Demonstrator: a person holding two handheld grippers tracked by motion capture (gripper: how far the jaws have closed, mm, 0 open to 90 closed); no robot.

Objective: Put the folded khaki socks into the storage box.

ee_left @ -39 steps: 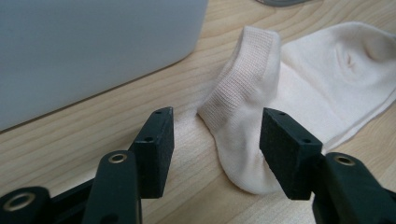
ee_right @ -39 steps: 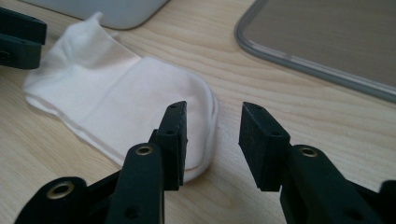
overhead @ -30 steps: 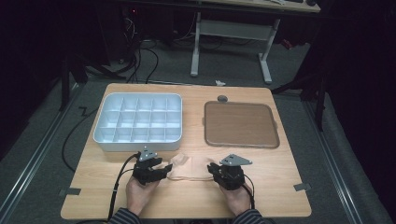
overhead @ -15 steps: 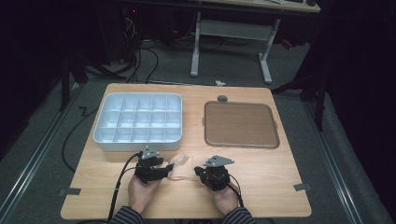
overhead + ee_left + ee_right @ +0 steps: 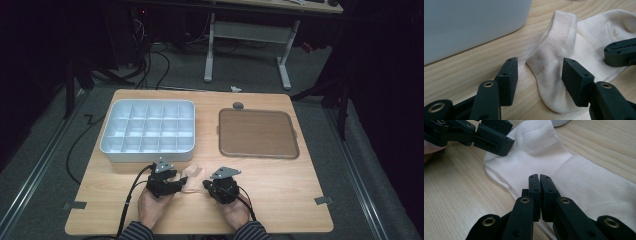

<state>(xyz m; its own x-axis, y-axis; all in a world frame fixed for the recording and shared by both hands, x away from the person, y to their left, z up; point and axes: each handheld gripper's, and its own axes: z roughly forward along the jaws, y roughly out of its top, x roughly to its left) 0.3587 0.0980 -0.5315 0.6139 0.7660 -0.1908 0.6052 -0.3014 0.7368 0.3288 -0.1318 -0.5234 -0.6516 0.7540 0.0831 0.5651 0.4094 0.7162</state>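
Observation:
A pale cream sock lies flat on the wooden table near the front edge, between my two grippers. My left gripper reaches it from the left. In the left gripper view its jaws straddle the raised ribbed cuff; they have just been closing a little, and a gap still shows beside the left pad. My right gripper comes from the right. Its jaws are shut together with the tips down on the sock's flat middle. No fabric shows between its pads.
A white compartment tray stands just behind the left hand; its wall is close to the cuff. A brown flat tray lies at the back right, with a small dark round object behind it. Bare wood stretches to the right.
My right gripper has moved left and down from the table's right onto the sock. The left gripper has stayed at the cuff.

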